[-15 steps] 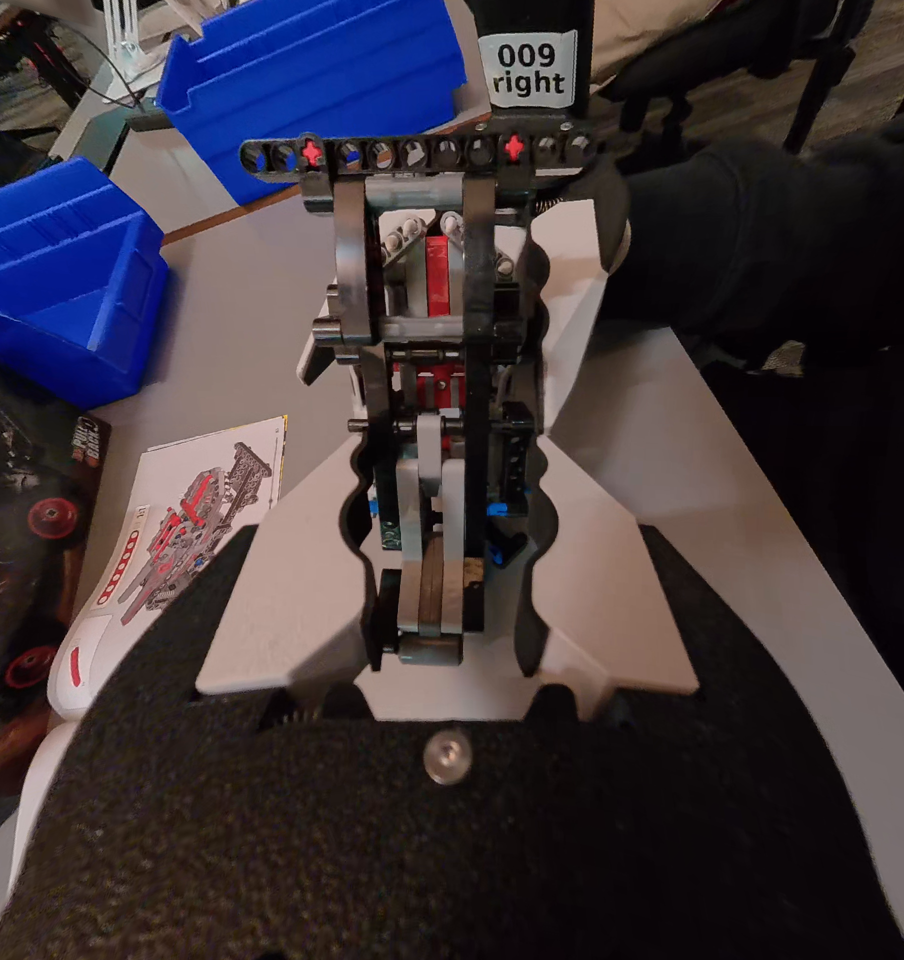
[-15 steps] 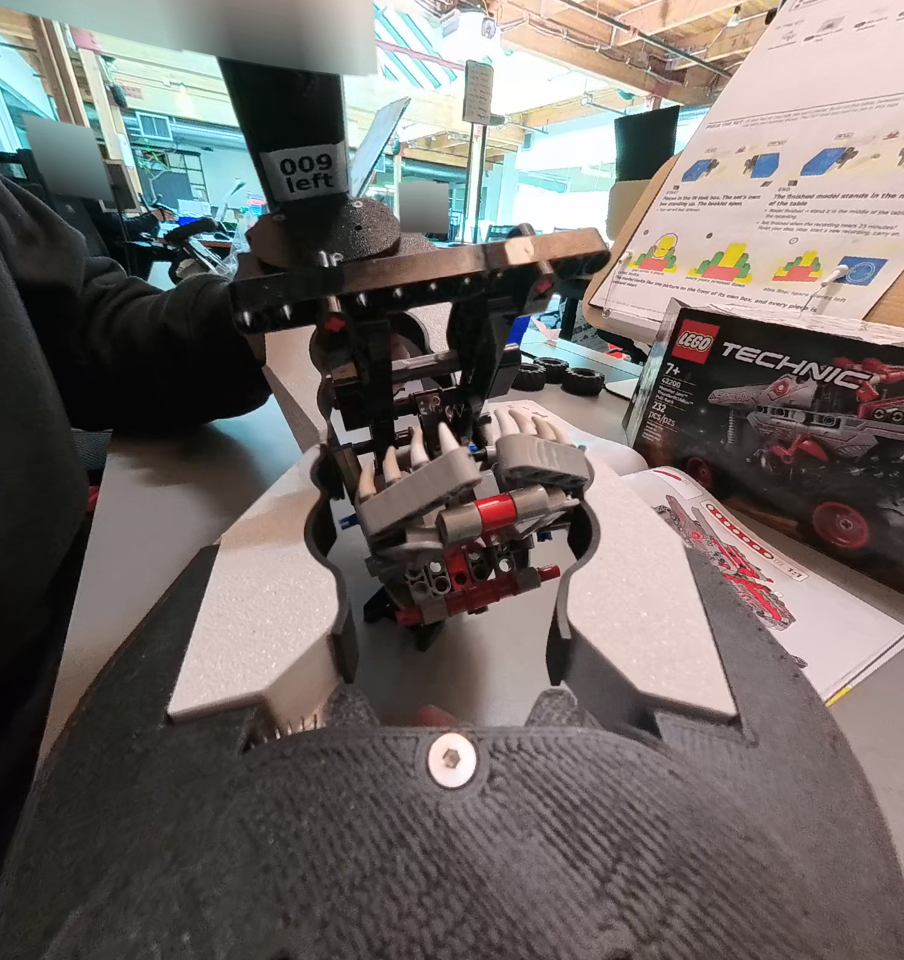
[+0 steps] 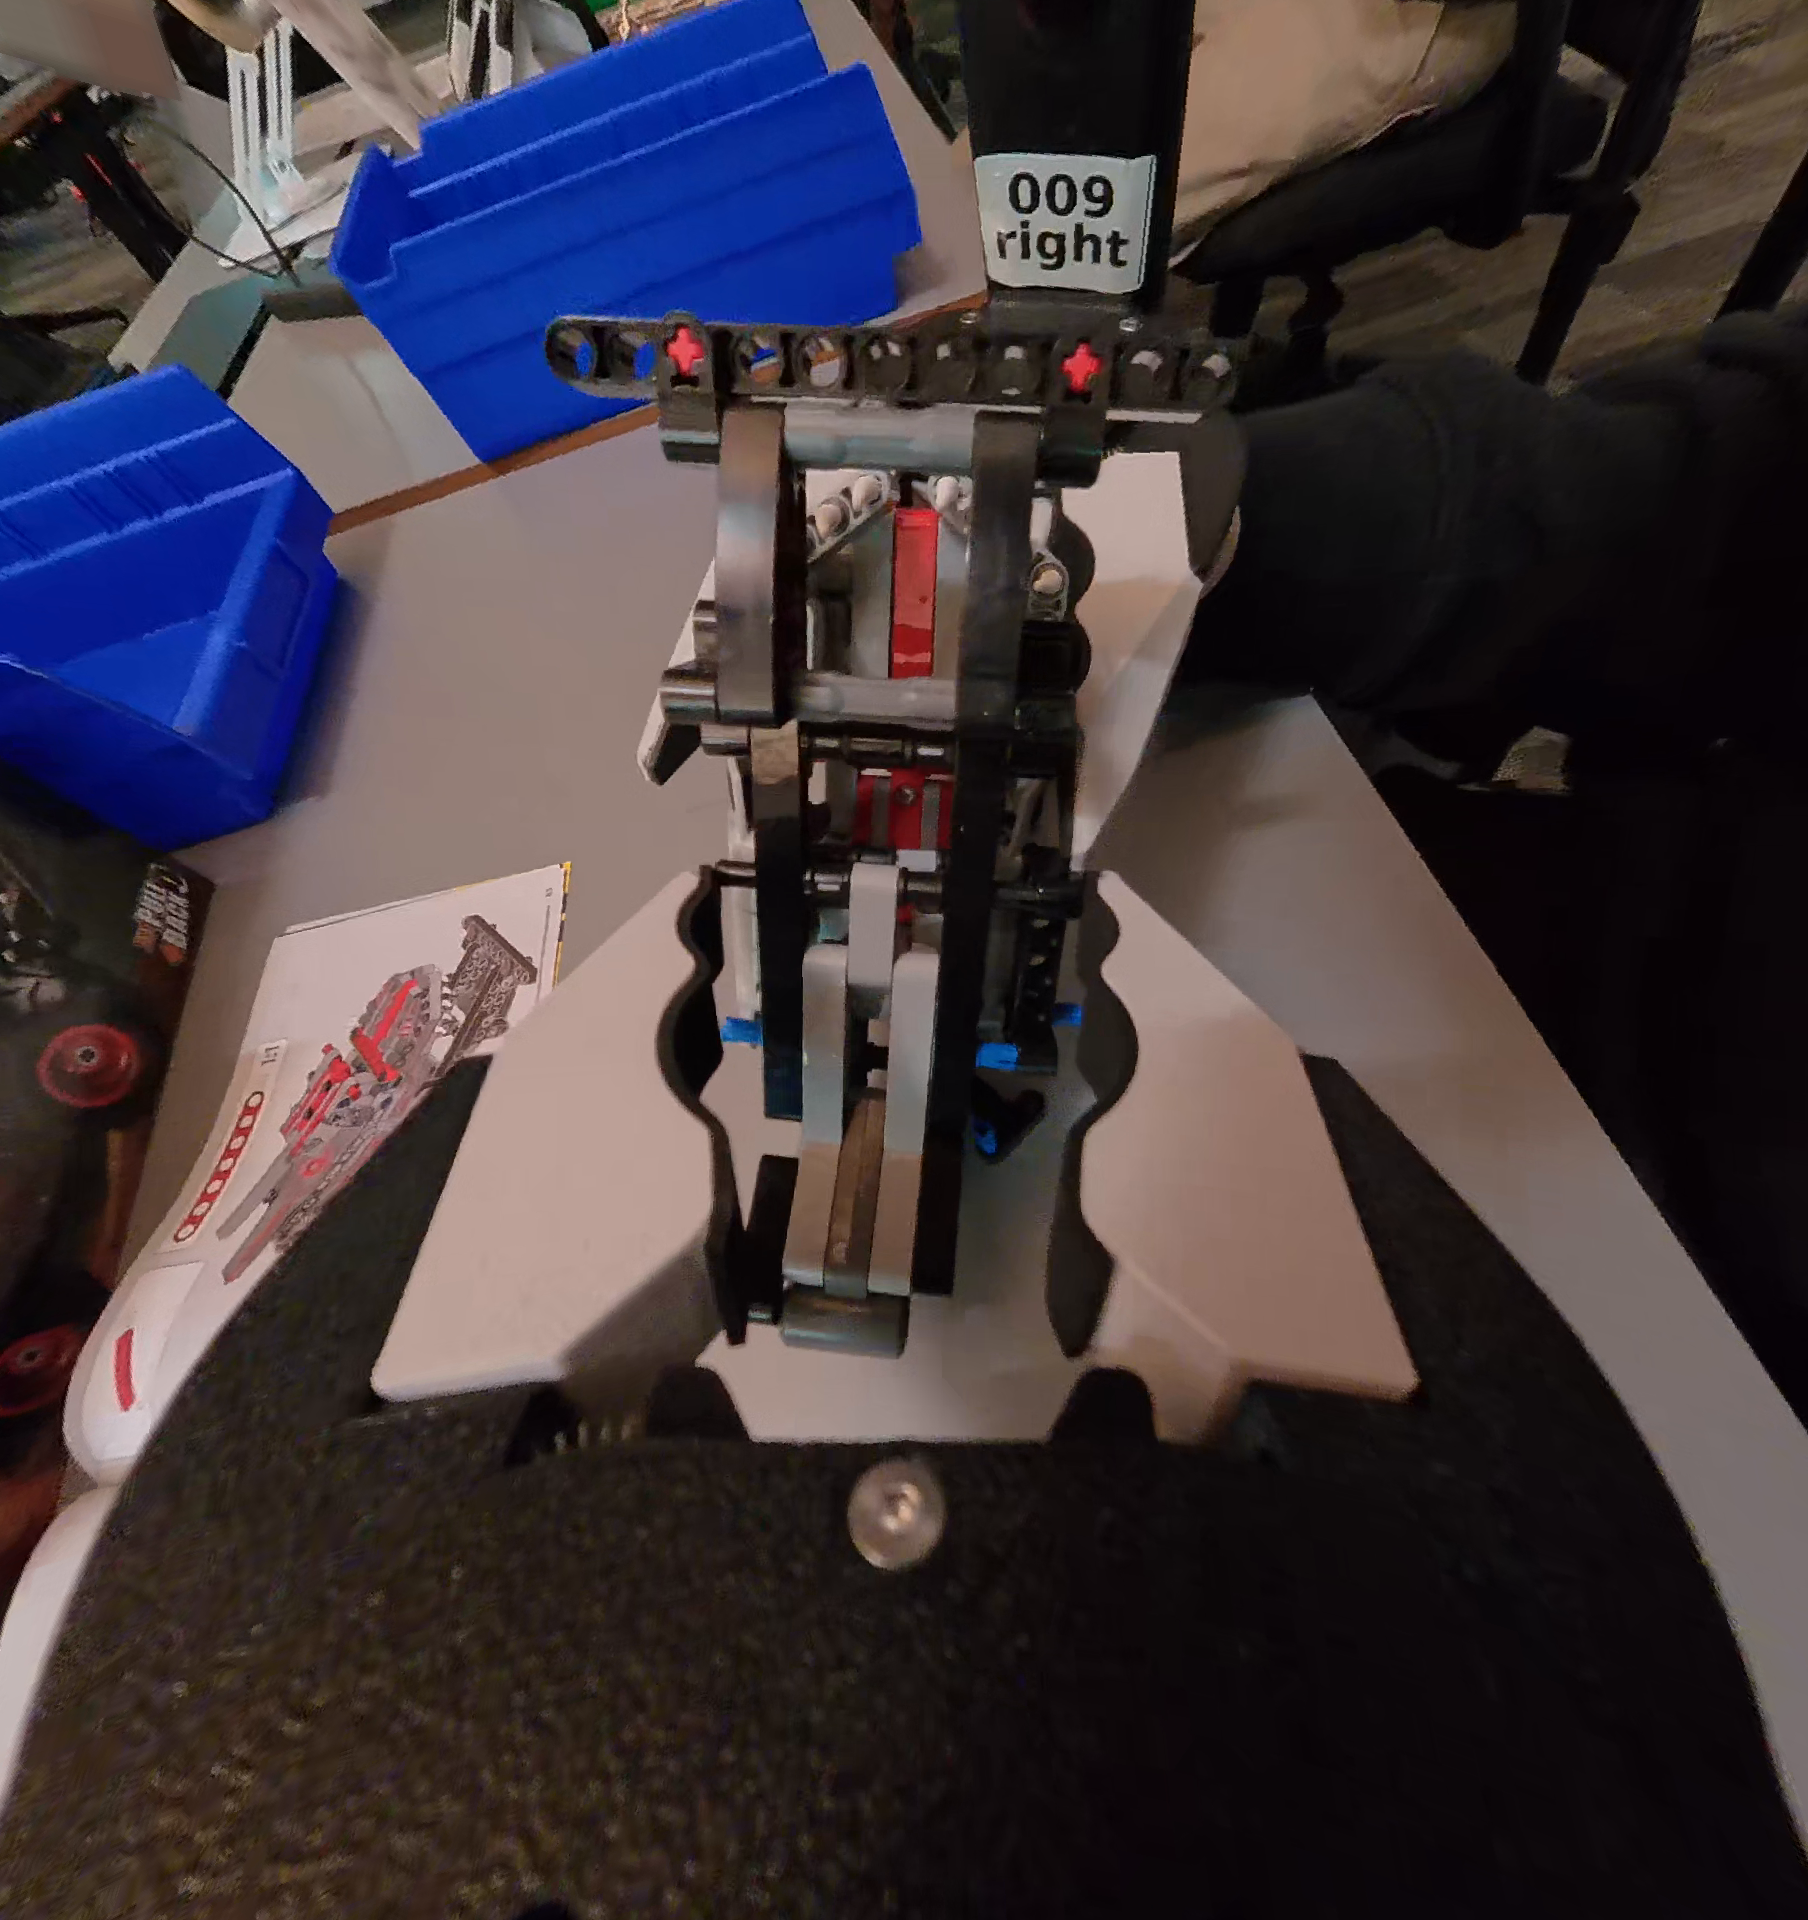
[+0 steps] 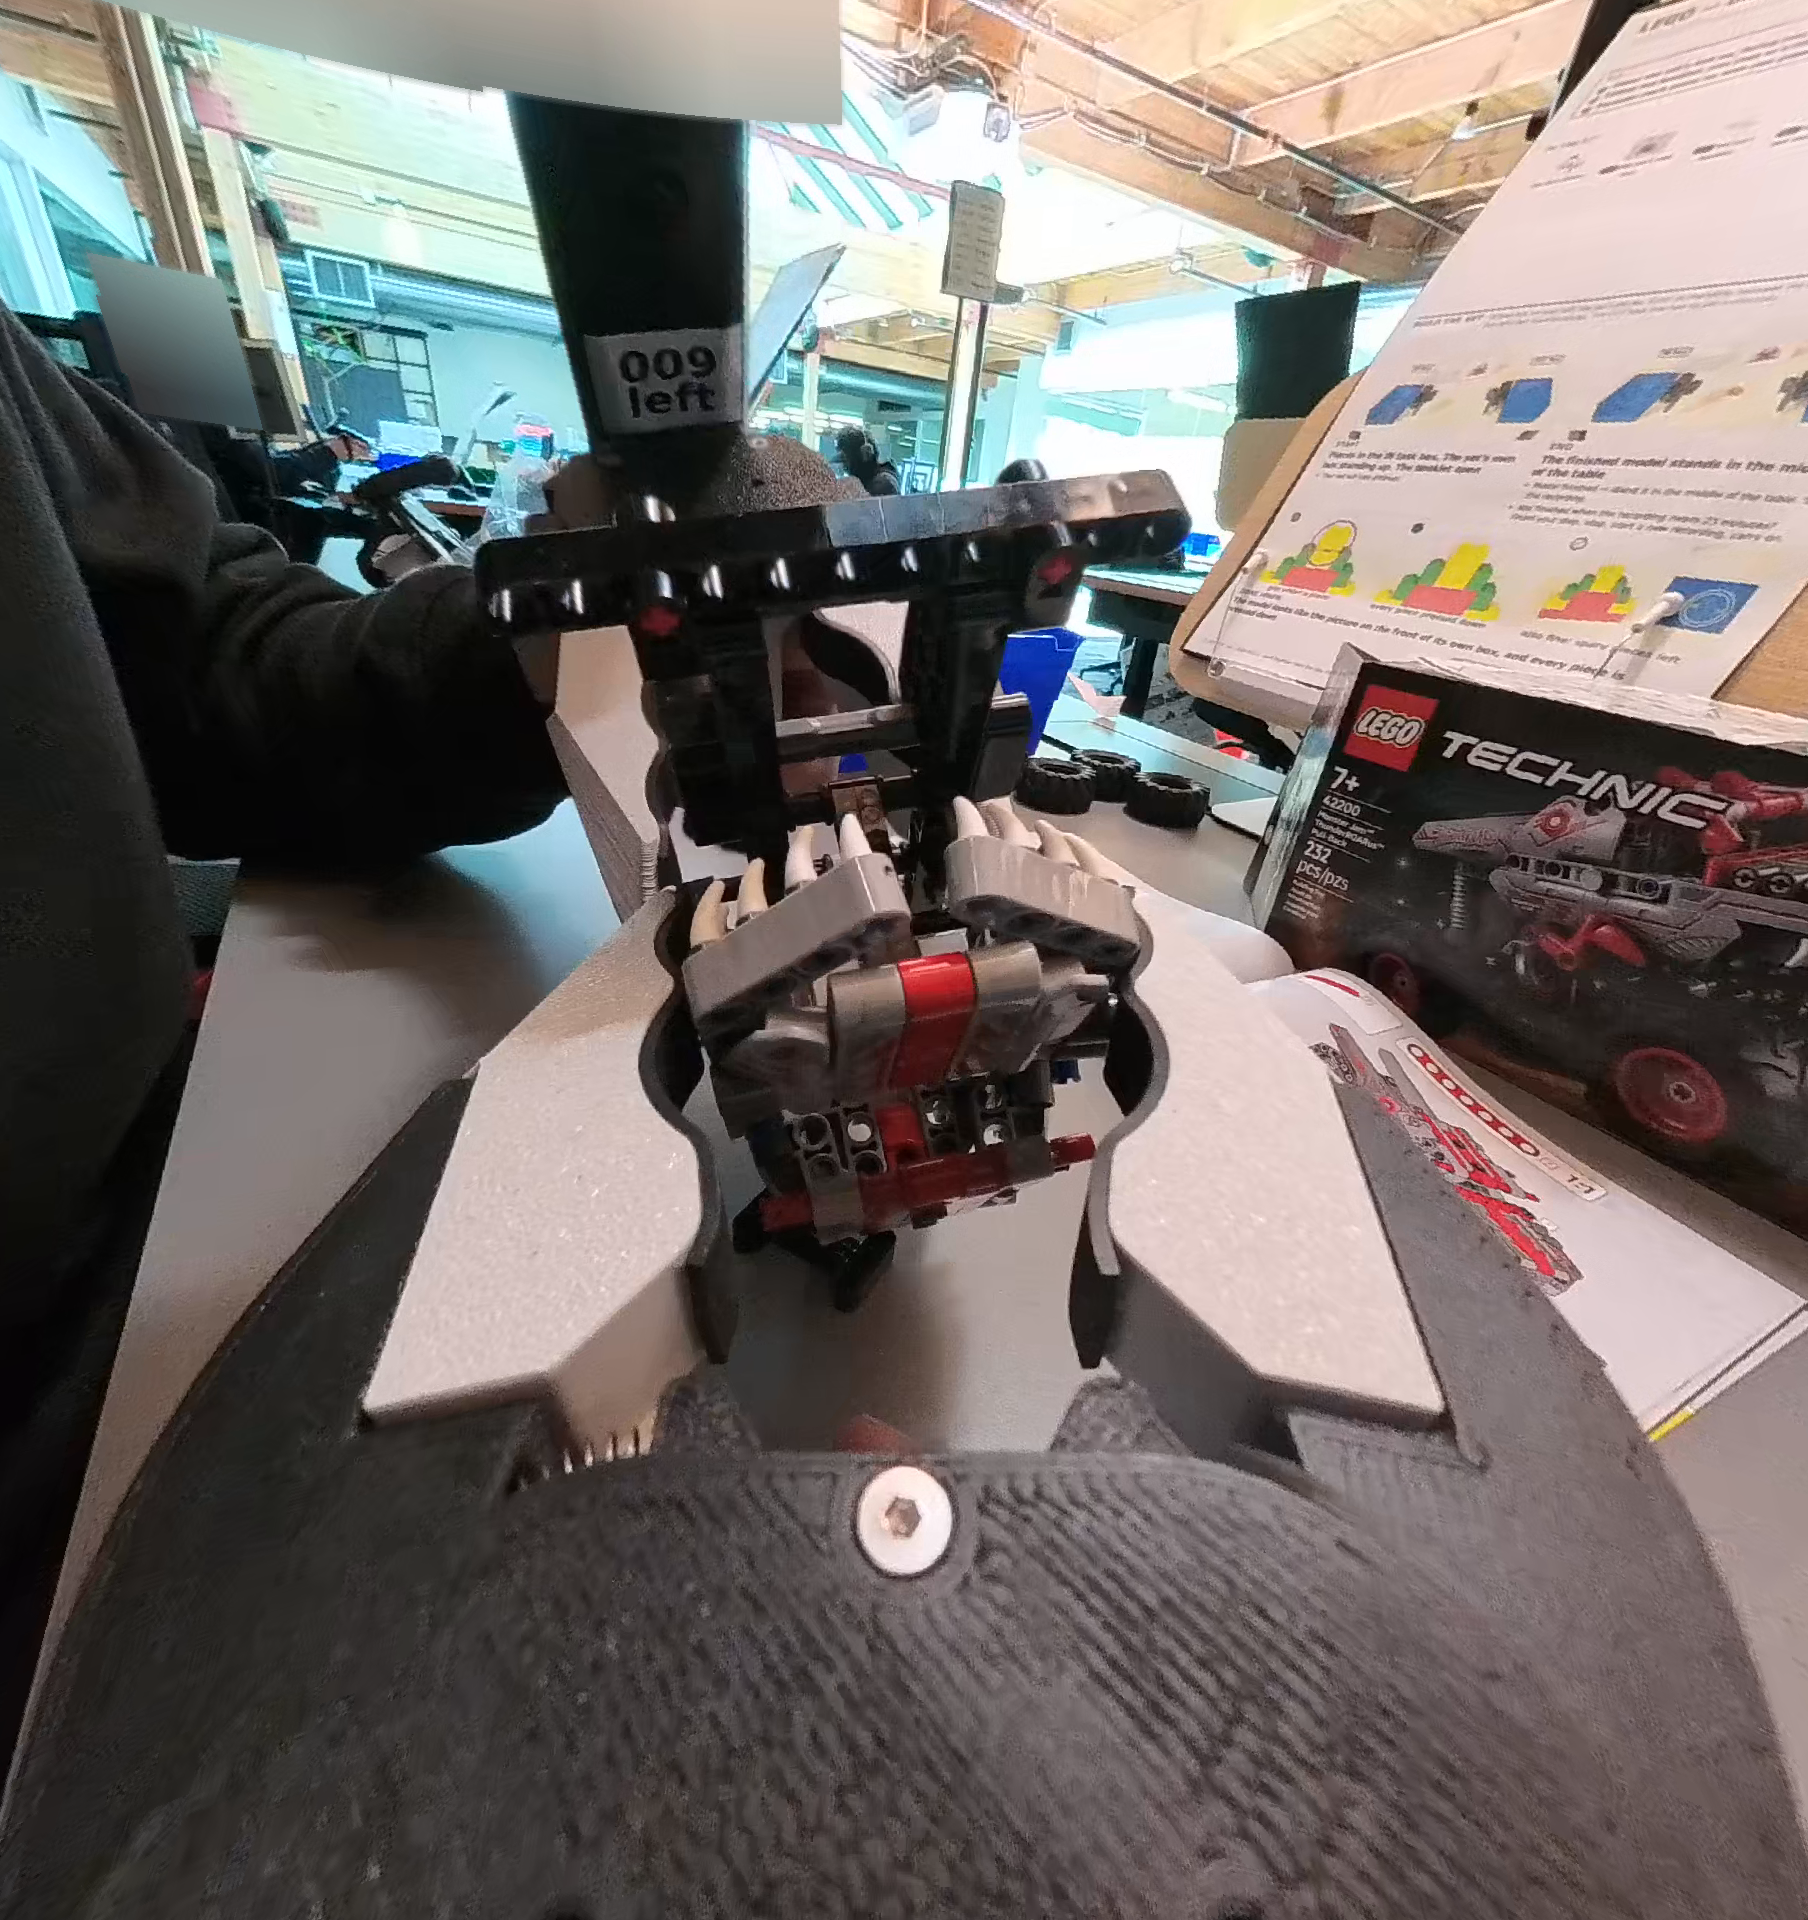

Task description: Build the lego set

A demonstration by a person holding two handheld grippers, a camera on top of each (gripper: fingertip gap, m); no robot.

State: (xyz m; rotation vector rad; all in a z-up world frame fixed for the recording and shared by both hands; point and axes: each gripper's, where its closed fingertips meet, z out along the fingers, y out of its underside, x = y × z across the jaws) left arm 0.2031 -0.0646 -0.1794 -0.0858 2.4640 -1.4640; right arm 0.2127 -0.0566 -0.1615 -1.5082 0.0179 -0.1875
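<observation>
A part-built Lego model [image 3: 879,831] of black, grey and red pieces is held in the air between both grippers. A long black holed beam with two red pins [image 3: 889,364] crosses its upper end. My left gripper [image 3: 895,935] is shut on the model's black and grey end. My right gripper [image 4: 905,935] is shut on the model's other end [image 4: 910,1018], which has grey jaw pieces and white teeth. Each gripper shows at the far end in the other's view: the right one in the left wrist view [image 3: 1139,623], the left one in the right wrist view [image 4: 661,416].
Two blue bins [image 3: 630,208] [image 3: 121,603] stand at the far left of the grey table [image 3: 526,644]. The open instruction booklet [image 4: 1502,1195] and the set's box [image 4: 1606,935] lie beside the model. Black tyres [image 4: 1108,790] sit farther back. A person's dark sleeve [image 4: 204,675] is on the left. Both grippers' tips are close together, under 4 cm apart.
Both grippers stay shut on the model. The model has shifted only slightly in the views.
</observation>
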